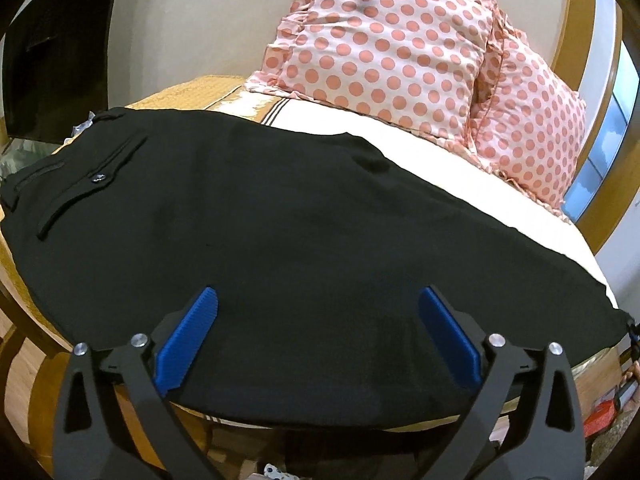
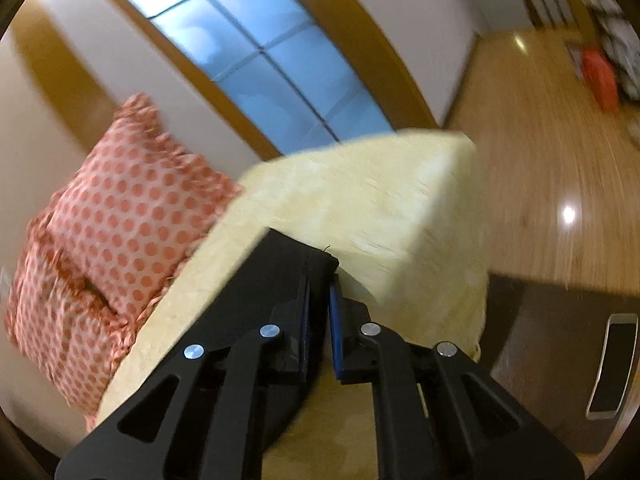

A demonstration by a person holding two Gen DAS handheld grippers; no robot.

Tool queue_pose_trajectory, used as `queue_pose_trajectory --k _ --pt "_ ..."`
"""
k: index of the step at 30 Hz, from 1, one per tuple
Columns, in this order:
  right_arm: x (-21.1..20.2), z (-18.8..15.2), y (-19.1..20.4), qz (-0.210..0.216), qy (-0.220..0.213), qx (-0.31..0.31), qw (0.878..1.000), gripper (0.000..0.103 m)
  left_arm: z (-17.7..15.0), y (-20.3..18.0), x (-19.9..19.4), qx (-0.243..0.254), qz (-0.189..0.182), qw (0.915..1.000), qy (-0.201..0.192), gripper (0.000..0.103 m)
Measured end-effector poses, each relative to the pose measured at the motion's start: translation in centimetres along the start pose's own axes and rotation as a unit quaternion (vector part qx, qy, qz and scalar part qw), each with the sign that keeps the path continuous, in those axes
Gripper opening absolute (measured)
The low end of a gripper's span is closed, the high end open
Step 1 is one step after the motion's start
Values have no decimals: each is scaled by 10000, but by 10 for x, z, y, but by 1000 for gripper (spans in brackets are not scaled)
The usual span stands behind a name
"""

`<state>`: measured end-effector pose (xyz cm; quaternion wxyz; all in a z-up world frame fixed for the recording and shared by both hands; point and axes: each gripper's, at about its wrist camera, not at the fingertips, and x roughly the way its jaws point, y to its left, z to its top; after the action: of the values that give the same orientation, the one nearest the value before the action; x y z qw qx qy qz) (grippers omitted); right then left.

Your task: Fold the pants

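Cream bedding covers the bed [image 1: 460,152], with two pink polka-dot pillows [image 1: 380,44] propped against the pale wall at its far side. Black pants [image 1: 280,232] lie spread flat across the bed, back pocket and button towards the left end. Left tongs [image 1: 318,308] hang just above the near edge of the pants, blue pads spread wide, holding nothing. Right tongs [image 2: 320,304] are pressed together on the hem end of the pants [image 2: 288,272], near the bed's corner [image 2: 400,200]. Beyond it, a window [image 2: 260,52] and wooden floor [image 2: 540,140] show, blurred.
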<state>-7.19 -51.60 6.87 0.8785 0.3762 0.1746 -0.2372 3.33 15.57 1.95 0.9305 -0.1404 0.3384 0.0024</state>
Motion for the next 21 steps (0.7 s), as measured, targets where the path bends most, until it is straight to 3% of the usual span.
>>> queue_pose_trajectory --k 7,10,12,13,16,18,20,21 --pt "4 2 76 1021 221 -499 9933 9 -3 1 -2 24 -68 9999 -129 101" --pt "10 -11 128 1816 538 -782 9788 9 -4 -2 -1 73 21 9998 -162 101" --pt "13 -29 171 2443 832 -1027 9606 9 -4 -2 -1 73 49 9998 -176 101" --pt "13 -40 190 2728 984 -1131 9503 9 -4 -2 -1 56 50 9998 -180 101" --pt "10 -93 251 3648 1722 -1610 9008 9 -3 -1 -1 -50 20 9998 -203 101" --pt "9 -153 284 4085 2516 -2070 8526 9 -3 1 -2 -101 9 9997 -213 101" --pt "13 -214 297 4101 3254 -2508 8143 9 -2 1 -2 -113 9 9997 -220 101" --pt "17 -235 297 3975 3474 -2675 8061 9 -2 1 -2 -101 8 9997 -217 101"
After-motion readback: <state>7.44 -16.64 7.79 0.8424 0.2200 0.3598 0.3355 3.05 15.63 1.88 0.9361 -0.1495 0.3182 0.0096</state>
